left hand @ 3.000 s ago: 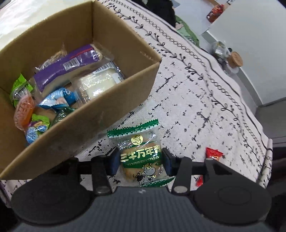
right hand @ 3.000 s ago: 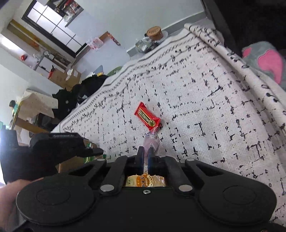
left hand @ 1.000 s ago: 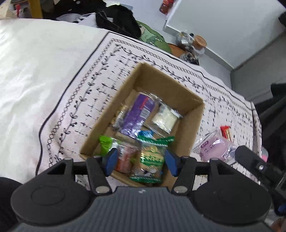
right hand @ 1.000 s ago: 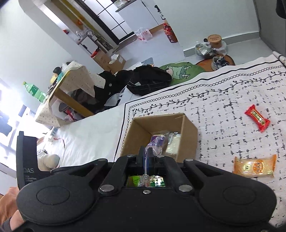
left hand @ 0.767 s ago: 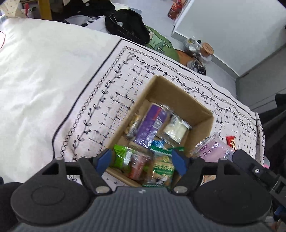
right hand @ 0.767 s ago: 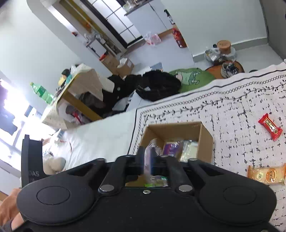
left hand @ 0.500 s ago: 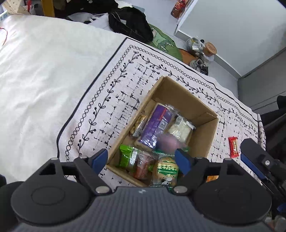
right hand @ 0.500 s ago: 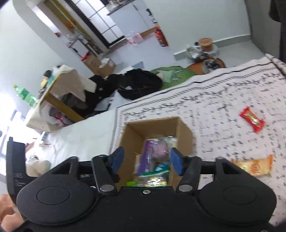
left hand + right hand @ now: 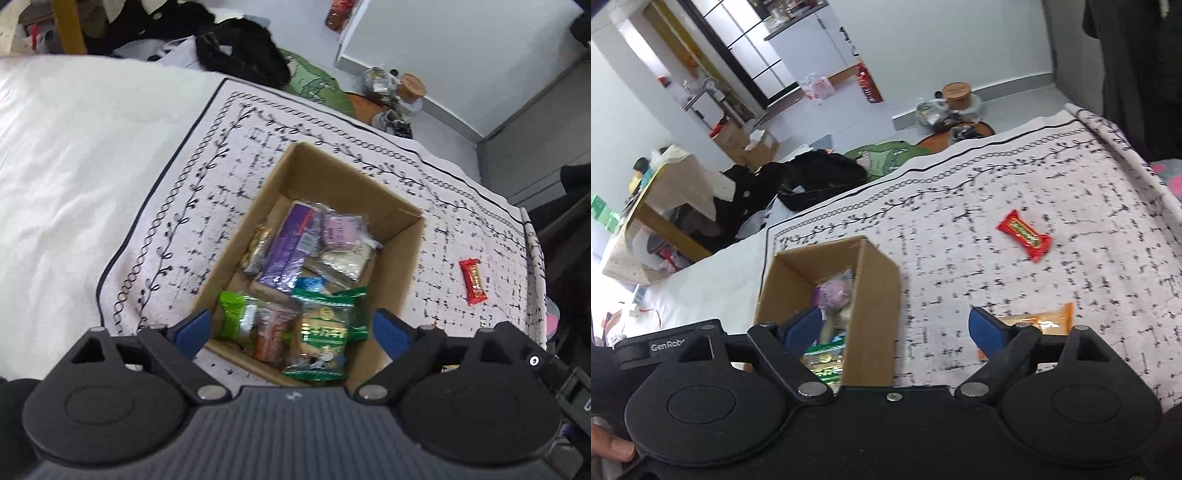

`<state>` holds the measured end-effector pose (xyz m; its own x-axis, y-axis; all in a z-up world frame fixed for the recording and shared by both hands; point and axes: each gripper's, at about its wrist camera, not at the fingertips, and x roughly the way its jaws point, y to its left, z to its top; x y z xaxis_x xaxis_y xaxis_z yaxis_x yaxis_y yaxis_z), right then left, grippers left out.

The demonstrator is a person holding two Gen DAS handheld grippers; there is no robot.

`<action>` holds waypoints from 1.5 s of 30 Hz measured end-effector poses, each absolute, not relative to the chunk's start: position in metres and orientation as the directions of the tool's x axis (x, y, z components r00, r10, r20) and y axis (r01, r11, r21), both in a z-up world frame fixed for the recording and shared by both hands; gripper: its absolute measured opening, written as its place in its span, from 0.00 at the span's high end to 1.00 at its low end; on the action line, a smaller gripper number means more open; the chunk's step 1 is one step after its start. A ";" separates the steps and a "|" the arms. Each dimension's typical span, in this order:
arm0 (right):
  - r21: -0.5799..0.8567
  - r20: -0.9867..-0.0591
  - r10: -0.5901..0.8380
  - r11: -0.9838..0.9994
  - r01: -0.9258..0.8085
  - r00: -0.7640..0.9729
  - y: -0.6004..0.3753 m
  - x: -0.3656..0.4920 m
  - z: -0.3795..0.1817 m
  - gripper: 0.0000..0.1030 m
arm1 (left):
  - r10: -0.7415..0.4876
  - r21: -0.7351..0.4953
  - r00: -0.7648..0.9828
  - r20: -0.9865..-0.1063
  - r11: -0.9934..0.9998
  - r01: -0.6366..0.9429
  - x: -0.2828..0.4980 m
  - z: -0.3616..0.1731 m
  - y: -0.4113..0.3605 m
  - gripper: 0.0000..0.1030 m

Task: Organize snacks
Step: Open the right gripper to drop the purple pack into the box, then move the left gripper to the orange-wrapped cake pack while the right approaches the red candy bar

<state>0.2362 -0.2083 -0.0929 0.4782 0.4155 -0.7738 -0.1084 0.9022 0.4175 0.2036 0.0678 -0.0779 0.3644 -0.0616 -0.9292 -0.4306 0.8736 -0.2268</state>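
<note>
A cardboard box (image 9: pixel 395 258) stands on a patterned blanket (image 9: pixel 207 184) and holds several snacks. Among them are a green biscuit pack (image 9: pixel 325 332), a purple pack (image 9: pixel 284 251) and a pink-purple bun pack (image 9: pixel 340 232). My left gripper (image 9: pixel 291 328) is open and empty above the box's near end. My right gripper (image 9: pixel 897 328) is open and empty above the box's (image 9: pixel 875 295) right wall. A red candy bar (image 9: pixel 1025 234) and an orange pack (image 9: pixel 1041 321) lie loose on the blanket to the right of the box. The red bar also shows in the left wrist view (image 9: pixel 472 280).
A white sheet (image 9: pixel 74 147) covers the bed left of the blanket. Black bags (image 9: pixel 812 177), a green mat, jars (image 9: pixel 956 96) and a small table (image 9: pixel 665 192) stand on the floor beyond the bed's far edge.
Both grippers opened. The green biscuit pack dropped from my left gripper into the box and the pink-purple pack dropped from my right gripper into it. Both grippers now stand empty.
</note>
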 end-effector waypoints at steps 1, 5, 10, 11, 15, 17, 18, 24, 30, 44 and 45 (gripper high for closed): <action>0.420 -0.774 0.416 0.902 -0.106 0.478 -0.212 0.236 -0.094 0.15 | -0.062 -0.227 0.371 -0.927 0.878 -0.421 0.204 -0.077 0.064 0.04; 0.427 -0.764 0.417 0.899 -0.099 0.492 -0.226 0.235 -0.094 0.07 | -0.046 -0.210 0.389 -0.920 0.896 -0.391 0.209 -0.075 0.049 0.00; 0.419 -0.761 0.389 0.906 -0.065 0.520 -0.245 0.236 -0.096 0.00 | -0.066 -0.227 0.406 -0.912 0.903 -0.364 0.214 -0.073 0.033 0.00; 0.421 -0.758 0.387 0.905 -0.059 0.525 -0.249 0.236 -0.097 0.00 | -0.068 -0.228 0.409 -0.910 0.906 -0.357 0.215 -0.072 0.029 0.00; 0.419 -0.759 0.371 0.907 -0.034 0.535 -0.263 0.238 -0.103 0.00 | -0.065 -0.221 0.418 -0.906 0.916 -0.336 0.218 -0.071 0.017 0.00; 0.425 -0.759 0.368 0.905 -0.021 0.537 -0.269 0.240 -0.106 0.00 | -0.062 -0.215 0.415 -0.908 0.918 -0.334 0.219 -0.071 0.011 0.00; 0.425 -0.758 0.367 0.905 -0.017 0.539 -0.272 0.240 -0.107 0.00 | -0.058 -0.212 0.415 -0.908 0.918 -0.335 0.220 -0.071 0.009 0.00; 0.422 -0.763 0.351 0.906 0.008 0.542 -0.287 0.243 -0.115 0.00 | -0.072 -0.223 0.423 -0.903 0.922 -0.318 0.225 -0.071 -0.002 0.00; 0.423 -0.764 0.341 0.906 0.026 0.547 -0.304 0.249 -0.121 0.00 | -0.090 -0.234 0.426 -0.900 0.925 -0.298 0.233 -0.072 -0.018 0.00; 0.463 -0.769 0.369 0.884 0.058 0.523 -0.334 0.281 -0.148 0.23 | -0.126 -0.255 0.425 -0.897 0.931 -0.263 0.268 -0.084 -0.060 0.00; 0.470 -0.769 0.376 0.880 0.059 0.517 -0.335 0.285 -0.150 0.24 | -0.129 -0.255 0.422 -0.898 0.931 -0.259 0.272 -0.087 -0.063 0.00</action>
<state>0.2848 -0.3354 -0.1502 0.5169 0.3762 -0.7690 0.0591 0.8804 0.4705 0.2722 -0.0629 -0.0871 0.4216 -0.1286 -0.8976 -0.2593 0.9315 -0.2552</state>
